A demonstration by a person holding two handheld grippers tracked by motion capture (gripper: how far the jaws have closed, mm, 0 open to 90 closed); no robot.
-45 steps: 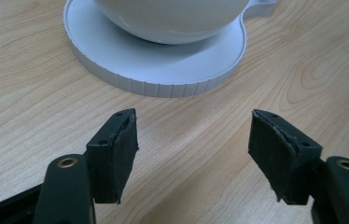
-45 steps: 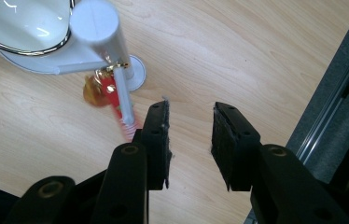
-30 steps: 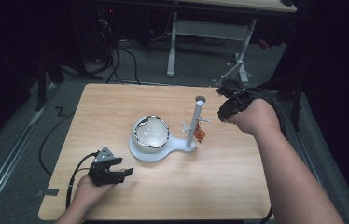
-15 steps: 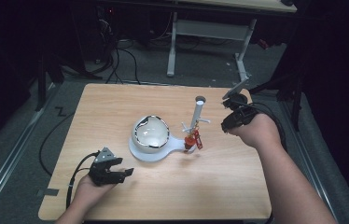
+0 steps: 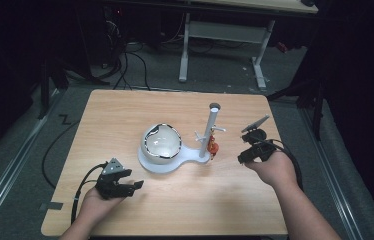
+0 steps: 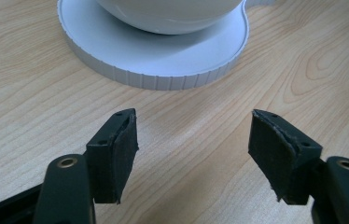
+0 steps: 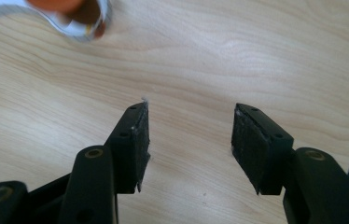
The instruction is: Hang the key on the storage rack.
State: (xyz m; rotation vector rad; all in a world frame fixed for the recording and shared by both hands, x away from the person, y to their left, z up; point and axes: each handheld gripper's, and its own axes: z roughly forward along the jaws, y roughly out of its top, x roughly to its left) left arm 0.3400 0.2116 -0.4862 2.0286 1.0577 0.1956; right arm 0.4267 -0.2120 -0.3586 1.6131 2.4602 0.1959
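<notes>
High view. The table (image 5: 125, 115) carries a white stand (image 5: 195, 155) near its middle. The stand has a round base, and a bowl (image 5: 161, 143) sits on that base. A narrow neck of the stand runs toward the right edge of the table and bears an upright white post (image 5: 209, 131) with short side pegs. A small orange piece (image 5: 213, 148) hangs on the post, low on the side toward the right edge. The left gripper (image 5: 134, 186) lies near the front edge of the table, toward the front left corner, held in the person's left hand (image 5: 95, 202). Its jaws are apart and point toward the stand, with nothing between them. The right gripper (image 5: 241, 159) is over the right part of the table, just beside the orange piece and apart from it.

Left gripper view. The two black jaws stand wide apart over bare wood. The ribbed rim of the stand (image 6: 163, 70) lies ahead of them, with the underside of the bowl (image 6: 168, 14) above it. The jaws do not touch the stand.

Right gripper view. The jaws are apart and hold nothing, with bare wood between them. The orange piece (image 7: 56, 4) shows blurred at the top left corner, well ahead of the jaws.
</notes>
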